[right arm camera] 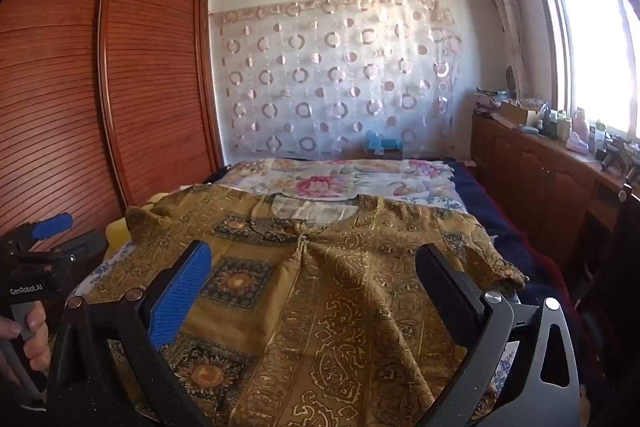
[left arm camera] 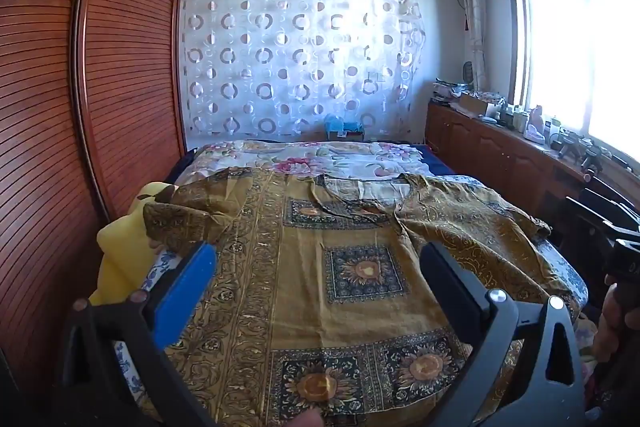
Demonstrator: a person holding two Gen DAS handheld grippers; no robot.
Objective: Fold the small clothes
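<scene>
One garment to deal with: a mustard-brown printed blouse lies spread face up on the bed, neckline toward the far wall, hem toward the person, both short sleeves laid out to the sides. Left sleeve rests partly over a yellow cloth at the bed's edge by the wardrobe; right sleeve is rumpled near the dark blue edge of the bedding. Both tongs hang above the lower half of the blouse, tilted a little downward, touching nothing. Left gripper: jaws as wide as they go, nothing between them. Right gripper: the same, wide and empty. Judged by how it lies, the cloth is thin and limp, with shallow wrinkles, a soft crease running down from the neck slit, and sleeves that collapse on themselves. It looks light, not fragile, probably a bit slick. Expect it to sag and drag if lifted by one point, and a pinch may catch the bedsheet beneath as well. Best holds, in my estimate: the doubled seam at each shoulder, or the sleeve hems, one per gripper, so that a side can be carried over toward the middle. A flat mid-panel spot offers no ridge to pinch. No fold made yet; task appears to be at its start.
</scene>
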